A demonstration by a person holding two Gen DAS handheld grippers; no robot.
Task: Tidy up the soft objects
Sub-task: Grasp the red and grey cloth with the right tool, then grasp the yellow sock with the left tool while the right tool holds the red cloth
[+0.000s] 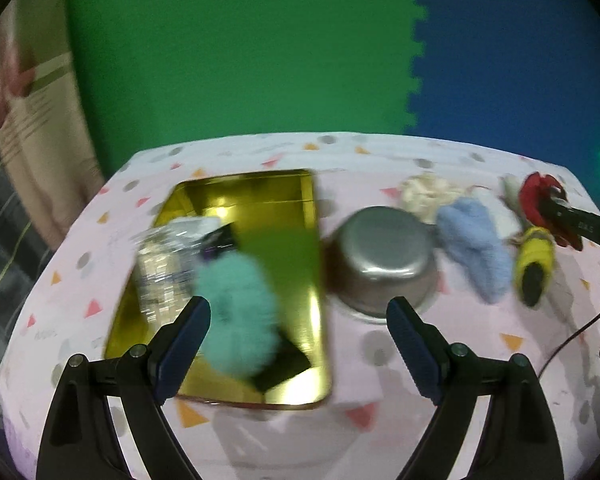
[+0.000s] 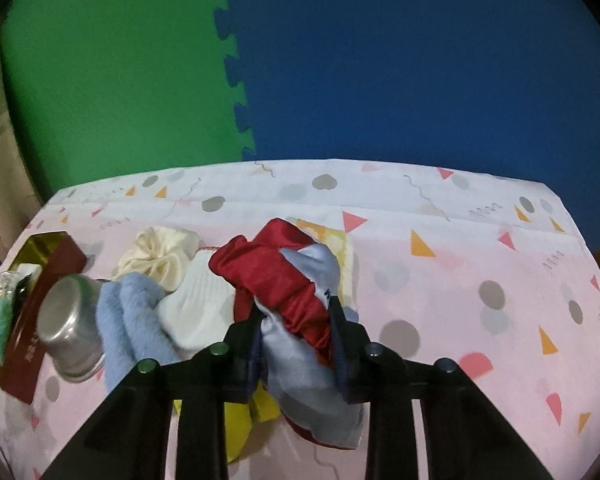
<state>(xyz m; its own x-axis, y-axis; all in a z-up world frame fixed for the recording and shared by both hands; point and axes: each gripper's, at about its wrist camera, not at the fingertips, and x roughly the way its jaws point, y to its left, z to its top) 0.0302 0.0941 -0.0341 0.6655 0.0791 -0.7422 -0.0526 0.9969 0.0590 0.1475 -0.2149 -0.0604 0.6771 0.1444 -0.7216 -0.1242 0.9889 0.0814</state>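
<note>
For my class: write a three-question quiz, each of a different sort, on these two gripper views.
1. True or false: the metal bowl stands upright.
2. What does the right gripper clamp? A) teal pompom B) red scrunchie C) white sock
3. Fill in: the teal pompom lies in the ___ tin.

Key
1. False: it lies overturned, bottom up.
2. B: the red scrunchie, with pale blue cloth between the fingers too.
3. Gold. The left gripper is open and empty.

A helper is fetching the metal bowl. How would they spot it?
On the pink patterned tablecloth, look just right of the gold tray. The steel bowl sits upside down there, the only hard, shiny grey thing beside the fluffy blue cloth.
</note>
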